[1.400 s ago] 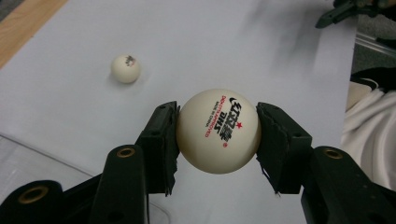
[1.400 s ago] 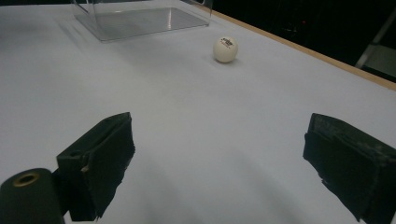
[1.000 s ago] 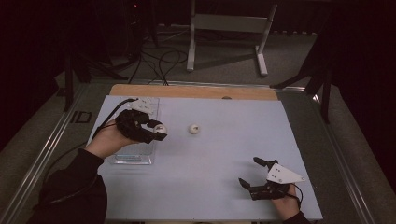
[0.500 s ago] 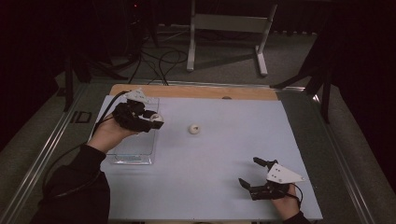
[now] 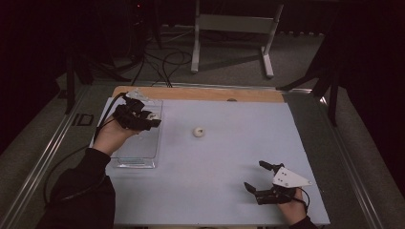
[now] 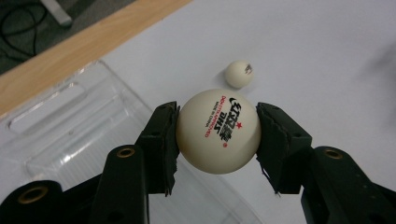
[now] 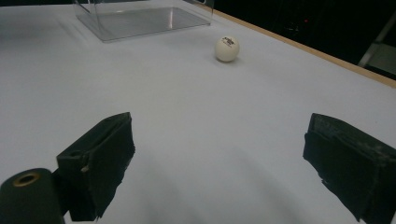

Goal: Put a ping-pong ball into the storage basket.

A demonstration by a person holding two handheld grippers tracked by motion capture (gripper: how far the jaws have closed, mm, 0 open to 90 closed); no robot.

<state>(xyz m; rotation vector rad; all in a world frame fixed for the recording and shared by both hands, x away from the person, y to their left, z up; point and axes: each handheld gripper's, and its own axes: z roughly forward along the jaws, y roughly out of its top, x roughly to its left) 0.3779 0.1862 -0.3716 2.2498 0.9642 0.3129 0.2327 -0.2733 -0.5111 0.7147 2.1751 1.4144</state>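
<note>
My left gripper [image 6: 218, 135] is shut on a white table-tennis ball [image 6: 218, 131] with red and black print, held over the far right part of a clear plastic tray [image 6: 70, 140]. From above, that gripper [image 5: 152, 118] hovers over the tray [image 5: 138, 152] at the table's left. A second white ball [image 5: 198, 131] lies on the white table surface to the right of the tray, also seen as a small ball [image 6: 239, 73] and a distant ball [image 7: 227, 48]. My right gripper [image 5: 261, 177] rests open near the front right, nothing between its jaws [image 7: 219, 172].
The white mat [image 5: 219, 181] covers the table, with a wooden strip [image 5: 200, 93] along its far edge. A metal stand [image 5: 229, 28] and cables [image 5: 162, 62] lie on the floor beyond. Dark surroundings flank both sides.
My left gripper has carried its ball from the tray's right edge back and leftward over the far part of the tray. The right gripper and the loose ball have stayed put.
</note>
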